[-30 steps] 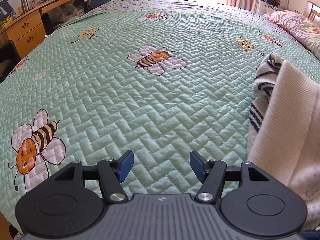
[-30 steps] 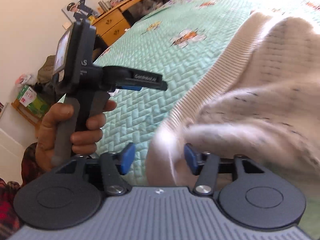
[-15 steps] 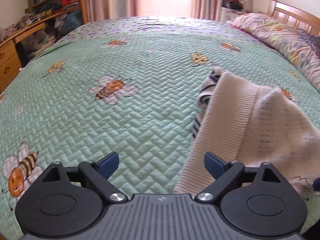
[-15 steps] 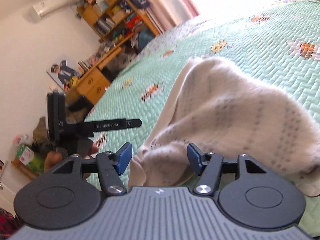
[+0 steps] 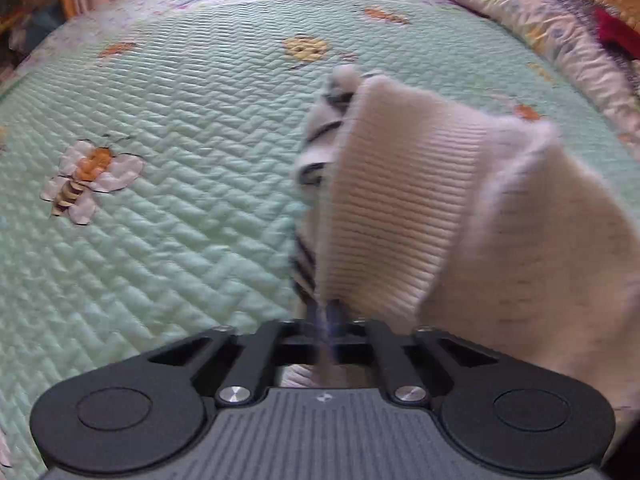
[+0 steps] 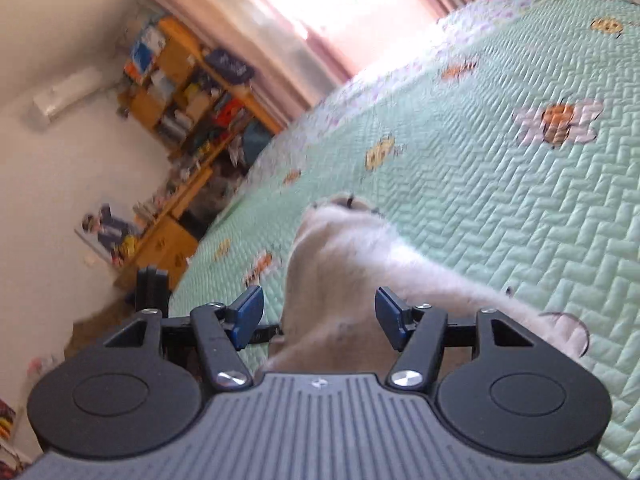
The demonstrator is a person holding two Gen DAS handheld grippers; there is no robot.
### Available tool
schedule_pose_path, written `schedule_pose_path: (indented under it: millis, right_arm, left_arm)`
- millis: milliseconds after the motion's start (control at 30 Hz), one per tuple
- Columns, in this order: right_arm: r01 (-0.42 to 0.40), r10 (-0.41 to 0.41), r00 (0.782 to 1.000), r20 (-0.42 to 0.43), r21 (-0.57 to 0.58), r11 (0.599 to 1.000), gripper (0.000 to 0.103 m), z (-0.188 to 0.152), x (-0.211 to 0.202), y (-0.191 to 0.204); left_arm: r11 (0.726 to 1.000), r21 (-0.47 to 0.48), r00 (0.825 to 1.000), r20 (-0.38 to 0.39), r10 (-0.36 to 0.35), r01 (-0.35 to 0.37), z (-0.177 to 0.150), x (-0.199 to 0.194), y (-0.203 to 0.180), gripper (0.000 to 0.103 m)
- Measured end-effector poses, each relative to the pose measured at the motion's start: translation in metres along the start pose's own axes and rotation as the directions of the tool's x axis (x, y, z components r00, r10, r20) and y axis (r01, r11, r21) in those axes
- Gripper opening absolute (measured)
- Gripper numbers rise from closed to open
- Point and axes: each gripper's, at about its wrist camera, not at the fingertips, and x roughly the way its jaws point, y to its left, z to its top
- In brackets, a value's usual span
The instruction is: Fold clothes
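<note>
The left gripper [image 5: 326, 312] has just pinched its fingers together on the cream sweater's [image 5: 440, 208] ribbed hem above the bed [image 5: 160, 240], while the right gripper [image 6: 319, 314] fingers stand spread around its bunched cloth, not pressing.

No text can be read anywhere (both views are blurred).

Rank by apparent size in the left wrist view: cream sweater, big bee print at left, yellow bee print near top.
1. cream sweater, though nearness to the camera inflates it
2. big bee print
3. yellow bee print, farther off
</note>
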Motion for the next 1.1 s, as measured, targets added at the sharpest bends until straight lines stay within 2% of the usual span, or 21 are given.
schedule_pose_path:
  millis: [33,100,200,267,300,400,533,600,633,667,700,733,767,867,1000,1100]
  right_arm:
    - [0.01,-0.011,0.999,0.031,0.008,1.0,0.064,-0.003,-0.007,-0.003]
    - [0.026,-0.028,0.996,0.088,0.027,0.999,0.064,-0.013,-0.022,-0.008]
    - [0.084,-0.086,0.991,0.098,0.025,0.996,0.065,-0.024,-0.032,-0.016]
    - [0.131,-0.131,0.987,0.095,0.01,0.991,0.065,-0.028,-0.034,-0.022]
    - [0.154,-0.154,0.984,0.093,0.003,0.988,0.065,-0.031,-0.035,-0.024]
    - [0.199,-0.198,0.978,0.07,-0.005,0.98,0.065,-0.032,-0.037,-0.031]
    - [0.223,-0.221,0.972,0.077,-0.018,0.975,0.072,-0.037,-0.039,-0.034]
    - [0.209,-0.208,0.976,0.057,-0.017,0.978,0.072,-0.039,-0.033,-0.035]
    - [0.199,-0.198,0.979,0.049,-0.014,0.98,0.072,-0.041,-0.032,-0.035]
    - [0.191,-0.19,0.981,0.043,-0.019,0.981,0.072,-0.043,-0.03,-0.034]
    - [0.184,-0.183,0.982,0.037,-0.023,0.983,0.072,-0.045,-0.028,-0.033]
    - [0.181,-0.181,0.983,0.03,-0.023,0.983,0.072,-0.046,-0.026,-0.034]
    - [0.178,-0.178,0.984,0.022,-0.024,0.984,0.072,-0.047,-0.025,-0.034]
    - [0.17,-0.17,0.985,0.012,-0.012,0.985,0.072,-0.048,-0.022,-0.039]
    - [0.162,-0.162,0.987,0.008,0.015,0.987,0.072,-0.048,-0.026,-0.045]
    - [0.167,-0.167,0.986,0.003,0.025,0.986,0.072,-0.05,-0.03,-0.05]
  left_arm:
    - [1.0,0.011,1.0,0.017,0.021,-0.022,-0.004,-0.008,-0.009,0.003]
    - [0.999,0.033,0.998,0.063,0.011,-0.013,-0.013,-0.03,-0.03,0.002]
    - [0.992,0.13,0.986,0.166,-0.03,0.009,-0.028,-0.069,-0.072,0.002]
    - [0.98,0.198,0.976,0.208,-0.061,0.019,-0.034,-0.085,-0.1,0.003]
    - [0.98,0.2,0.977,0.205,-0.066,0.024,-0.033,-0.087,-0.108,0.001]
    - [0.989,0.116,0.971,0.207,-0.117,0.095,-0.029,-0.091,-0.1,0.001]
    - [0.997,0.048,0.982,0.178,-0.067,0.059,-0.028,-0.086,-0.073,0.005]
    - [0.998,-0.028,0.978,0.205,-0.045,0.052,-0.03,-0.09,-0.048,0.015]
    - [0.998,-0.057,0.976,0.217,-0.012,0.025,-0.032,-0.091,-0.034,0.023]
    - [0.997,-0.071,0.975,0.221,0.021,-0.006,-0.032,-0.09,-0.024,0.038]
    - [0.996,-0.083,0.973,0.223,0.054,-0.036,-0.033,-0.089,-0.013,0.048]
    - [0.994,-0.098,0.974,0.215,0.071,-0.051,-0.033,-0.087,-0.002,0.073]
    - [0.993,-0.111,0.975,0.211,0.069,-0.046,-0.033,-0.083,0.007,0.087]
    - [0.991,-0.125,0.982,0.174,0.075,-0.054,-0.032,-0.063,0.022,0.089]
    - [0.993,-0.096,0.994,0.084,0.071,-0.063,-0.027,-0.019,0.024,0.089]
    - [0.995,-0.099,0.999,0.054,-0.006,0.012,-0.025,0.005,0.029,0.089]
